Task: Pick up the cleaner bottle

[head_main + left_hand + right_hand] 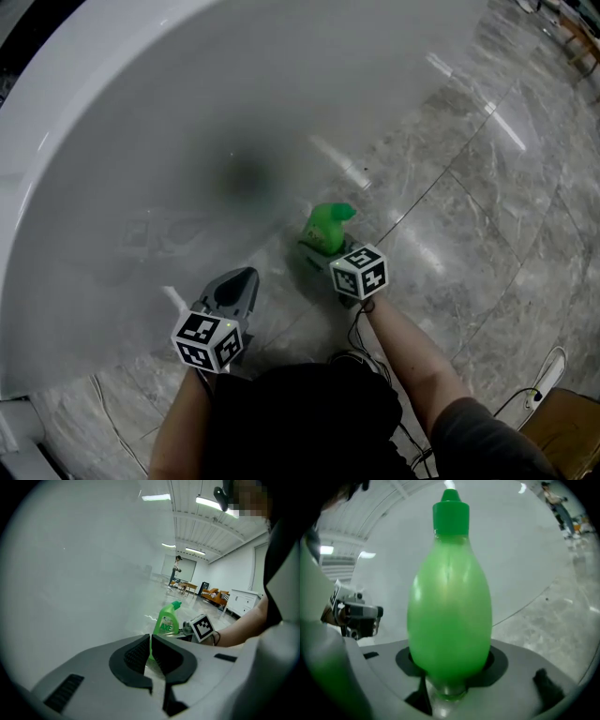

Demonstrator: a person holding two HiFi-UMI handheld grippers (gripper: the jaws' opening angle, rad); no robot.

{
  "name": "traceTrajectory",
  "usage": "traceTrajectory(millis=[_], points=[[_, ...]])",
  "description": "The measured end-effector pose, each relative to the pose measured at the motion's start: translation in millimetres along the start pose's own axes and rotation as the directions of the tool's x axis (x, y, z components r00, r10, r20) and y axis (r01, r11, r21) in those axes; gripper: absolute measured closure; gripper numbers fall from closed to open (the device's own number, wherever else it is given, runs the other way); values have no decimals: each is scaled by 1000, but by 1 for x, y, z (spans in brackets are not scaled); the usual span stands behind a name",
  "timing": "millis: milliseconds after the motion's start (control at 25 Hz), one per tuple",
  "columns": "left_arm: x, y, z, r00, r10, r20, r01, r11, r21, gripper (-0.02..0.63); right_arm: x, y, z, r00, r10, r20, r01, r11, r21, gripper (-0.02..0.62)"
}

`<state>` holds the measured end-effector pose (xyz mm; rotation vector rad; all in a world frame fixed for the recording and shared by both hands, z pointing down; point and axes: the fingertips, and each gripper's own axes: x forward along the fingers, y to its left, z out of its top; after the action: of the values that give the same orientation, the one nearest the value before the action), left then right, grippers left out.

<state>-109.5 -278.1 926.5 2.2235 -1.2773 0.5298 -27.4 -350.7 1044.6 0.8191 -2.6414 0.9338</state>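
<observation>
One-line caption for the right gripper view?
Right gripper clamped on the green cleaner bottle, green cap up, white curved wall behind.

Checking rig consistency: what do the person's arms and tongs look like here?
Left tongs and right tongs are grey shells with black pads, each carrying a white cube of black square markers. A black cable trails from the right one; that arm has a dark grey sleeve.

Open hall: marble floor [487,216], tables [186,587], orange sofas [213,594].
</observation>
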Motion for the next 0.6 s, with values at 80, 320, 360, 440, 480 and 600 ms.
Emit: traceTrajectory(millis=[80,320,360,440,480,600], points=[[-1,1,-2,1000,2,1,-2,1000,-7,582,-4,-12,2,999,-11,40,6,991,133,391],[1,-2,-6,1000,-17,-15,17,1000,0,581,-21,-20,9,968,13,250,-145,842,519,396],[2,-3,-5,1000,-24,-12,24,1000,5,581,-26,-17,18,950,24,313,-204,805,558,396],[3,-5,1,999,-39,0,39,999,14,581,-35,-7,37,907,48,418,-309,751,584,396],[4,-6,5,999,-46,8,46,999,19,581,-39,-2,46,889,61,454,-348,734,583,396],[-1,-14,23,997,-68,35,66,997,38,581,-54,14,77,866,93,491,-397,725,563,396]])
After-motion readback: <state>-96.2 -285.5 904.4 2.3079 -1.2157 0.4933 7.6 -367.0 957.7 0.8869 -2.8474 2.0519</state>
